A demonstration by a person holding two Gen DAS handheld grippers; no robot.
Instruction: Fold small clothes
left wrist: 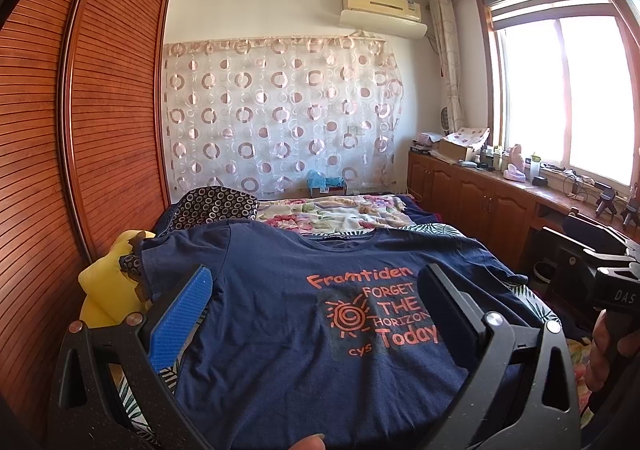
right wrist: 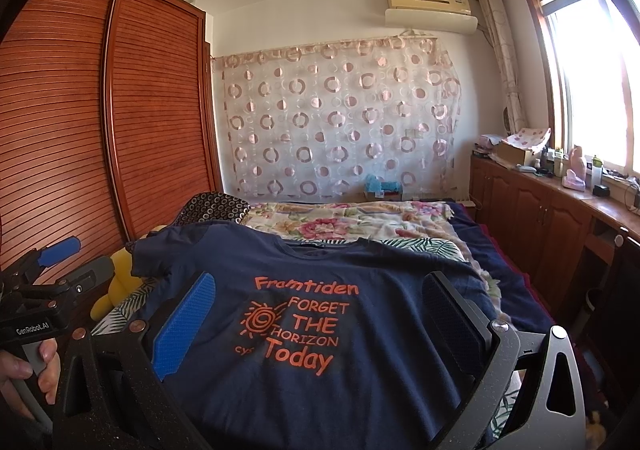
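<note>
Left wrist view: left tongs [left wrist: 316,290] gape wide above the navy T-shirt [left wrist: 280,290], gripping nothing. Right tongs [right wrist: 320,298] likewise spread, empty, over it on the bed [right wrist: 400,246].

The navy T-shirt [left wrist: 304,314] carries an orange print on its chest. The top line reads "Framtiden"; below it stand "FORGET", "THE", "HORIZON" and "Today", one under another, beside a drawn spiral sun. Small letters "cys" sit at the lower left of the print. In the right wrist view, the left gripper [right wrist: 48,262] bears a white label, "GenRobot.AI". In the left wrist view, the right gripper [left wrist: 616,274] shows the letters "DAS", cut off at the frame edge.
</note>
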